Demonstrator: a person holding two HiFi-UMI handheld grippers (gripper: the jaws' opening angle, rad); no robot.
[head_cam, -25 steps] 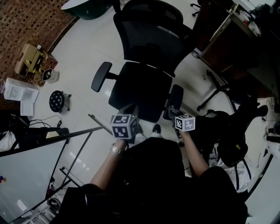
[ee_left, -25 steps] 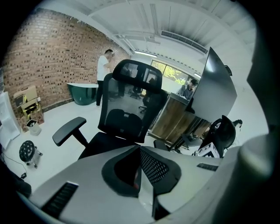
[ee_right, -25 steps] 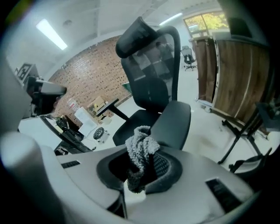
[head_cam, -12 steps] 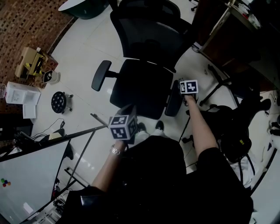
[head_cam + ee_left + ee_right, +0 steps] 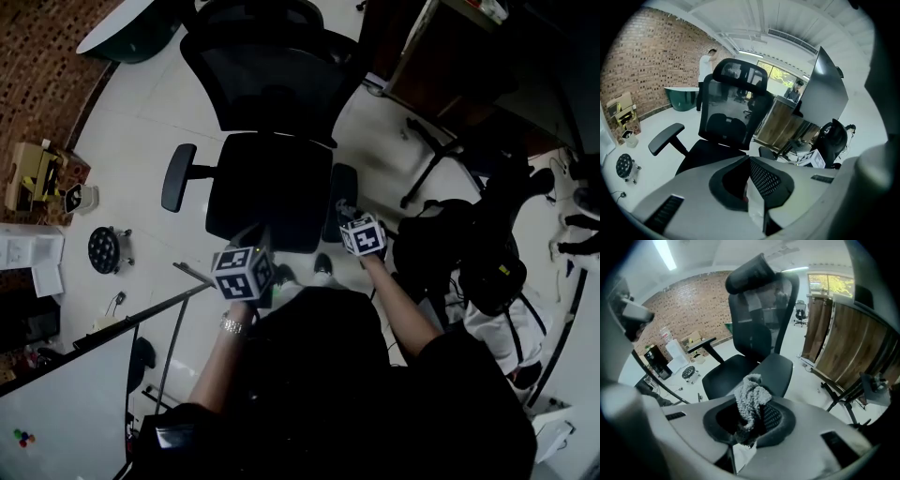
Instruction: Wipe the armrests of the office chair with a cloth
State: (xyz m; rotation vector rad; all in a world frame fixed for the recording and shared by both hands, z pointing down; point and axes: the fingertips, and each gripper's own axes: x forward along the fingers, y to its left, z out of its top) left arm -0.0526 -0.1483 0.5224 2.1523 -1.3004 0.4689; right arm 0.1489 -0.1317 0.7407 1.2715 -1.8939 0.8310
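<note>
The left armrest (image 5: 178,176) stands free, and the left claw (image 5: 749,164) is closed on nothing. The right claw (image 5: 750,420) pinches the cloth (image 5: 751,397) near the right armrest (image 5: 774,371). It should press flat and stroke the full length.

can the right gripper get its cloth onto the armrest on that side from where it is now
Probably yes. The right gripper is shut on the cloth, and the armrest pad lies directly ahead of its jaws with nothing between them. Whether the cloth touches the pad yet is unclear.
</note>
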